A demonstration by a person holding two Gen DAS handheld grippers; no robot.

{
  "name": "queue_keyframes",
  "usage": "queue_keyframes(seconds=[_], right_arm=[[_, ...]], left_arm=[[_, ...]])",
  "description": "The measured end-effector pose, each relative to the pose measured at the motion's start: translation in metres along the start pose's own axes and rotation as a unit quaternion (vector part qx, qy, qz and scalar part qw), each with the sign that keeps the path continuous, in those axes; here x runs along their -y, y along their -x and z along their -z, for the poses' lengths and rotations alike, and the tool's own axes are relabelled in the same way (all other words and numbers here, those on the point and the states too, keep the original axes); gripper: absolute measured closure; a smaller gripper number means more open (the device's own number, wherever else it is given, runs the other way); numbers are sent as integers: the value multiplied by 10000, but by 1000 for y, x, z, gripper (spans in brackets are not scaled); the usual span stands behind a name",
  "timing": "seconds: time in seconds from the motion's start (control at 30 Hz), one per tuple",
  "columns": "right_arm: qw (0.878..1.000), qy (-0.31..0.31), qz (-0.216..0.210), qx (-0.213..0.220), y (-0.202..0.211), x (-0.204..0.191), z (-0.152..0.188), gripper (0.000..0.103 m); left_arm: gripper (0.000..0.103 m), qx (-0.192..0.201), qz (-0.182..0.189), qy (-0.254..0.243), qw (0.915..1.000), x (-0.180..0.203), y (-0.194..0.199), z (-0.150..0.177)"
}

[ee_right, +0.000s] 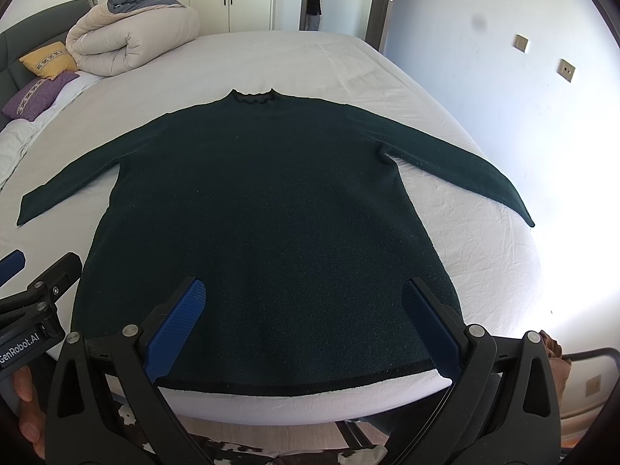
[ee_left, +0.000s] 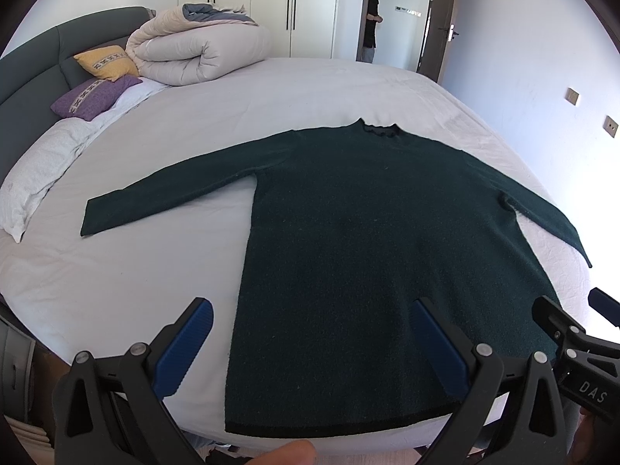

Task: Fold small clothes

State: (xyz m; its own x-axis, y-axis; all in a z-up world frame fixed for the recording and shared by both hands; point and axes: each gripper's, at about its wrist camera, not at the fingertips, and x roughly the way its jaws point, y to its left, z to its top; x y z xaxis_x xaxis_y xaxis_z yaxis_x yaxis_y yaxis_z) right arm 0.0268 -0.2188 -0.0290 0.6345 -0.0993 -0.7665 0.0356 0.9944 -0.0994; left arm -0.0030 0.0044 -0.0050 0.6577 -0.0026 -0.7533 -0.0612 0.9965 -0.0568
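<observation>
A dark green long-sleeved sweater (ee_left: 348, 240) lies flat on the white bed (ee_left: 162, 271), sleeves spread out, collar at the far end, hem at the near edge. It also shows in the right wrist view (ee_right: 263, 213). My left gripper (ee_left: 314, 345) is open and empty, held above the hem's left part. My right gripper (ee_right: 302, 325) is open and empty, held above the hem's middle. The right gripper also shows at the right edge of the left wrist view (ee_left: 573, 325). The left gripper shows at the left edge of the right wrist view (ee_right: 35, 286).
A rolled beige duvet (ee_left: 201, 50), a yellow pillow (ee_left: 104, 62) and a purple pillow (ee_left: 93, 97) lie at the bed's head by a dark headboard (ee_left: 31, 73). A person (ee_left: 372, 19) stands in the doorway. A white wall (ee_right: 523, 97) runs along the bed's right side.
</observation>
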Motion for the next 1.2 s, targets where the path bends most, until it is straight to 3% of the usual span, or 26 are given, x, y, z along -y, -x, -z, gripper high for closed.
queue_keyframes(seconds=[0.23, 0.4, 0.5, 0.6, 0.67, 0.73, 0.8, 0.9, 1.0, 1.07, 1.13, 1.2], right_arm=[[9999, -75, -51, -65, -10, 7, 1, 0], [9993, -333, -153, -71, -23, 30, -4, 0], [9976, -653, -223, -8, -32, 59, -11, 0], [9928, -1138, -355, 77, -45, 104, -18, 0], [9858, -1599, -499, 151, -57, 143, -22, 0], [9724, -2216, -701, 204, -72, 191, -24, 0], [9514, -2911, -958, 317, -88, 243, -24, 0], [9039, -4098, -1084, 575, -112, 325, -18, 0], [8447, -5142, -1397, 503, -149, 397, -7, 1], [7983, -5757, -1724, 390, -176, 433, 4, 4], [7682, -6097, -1923, 343, -198, 456, 10, 13], [7395, -6409, -2017, 409, -212, 473, 14, 16]], left_arm=[[0, 407, -56, -187, 9990, 9, 2, 3], [0, 418, -65, -452, 9981, 17, -11, 0], [0, 204, 155, -351, 9991, 16, -25, -7], [0, -112, 658, -145, 9977, 14, -39, -16], [0, -431, 1184, 45, 9920, 14, -54, -23], [0, -416, 1250, 137, 9912, 17, -61, -26], [0, -356, 1217, 106, 9919, 22, -63, -27], [0, -755, 1303, 108, 9885, 29, -77, -32], [0, -581, 1167, 258, 9911, 25, -79, -37], [0, -489, 1266, 324, 9902, 25, -84, -45], [0, -538, 1389, 370, 9882, 27, -88, -49], [0, -588, 1552, 413, 9853, 29, -95, -54]])
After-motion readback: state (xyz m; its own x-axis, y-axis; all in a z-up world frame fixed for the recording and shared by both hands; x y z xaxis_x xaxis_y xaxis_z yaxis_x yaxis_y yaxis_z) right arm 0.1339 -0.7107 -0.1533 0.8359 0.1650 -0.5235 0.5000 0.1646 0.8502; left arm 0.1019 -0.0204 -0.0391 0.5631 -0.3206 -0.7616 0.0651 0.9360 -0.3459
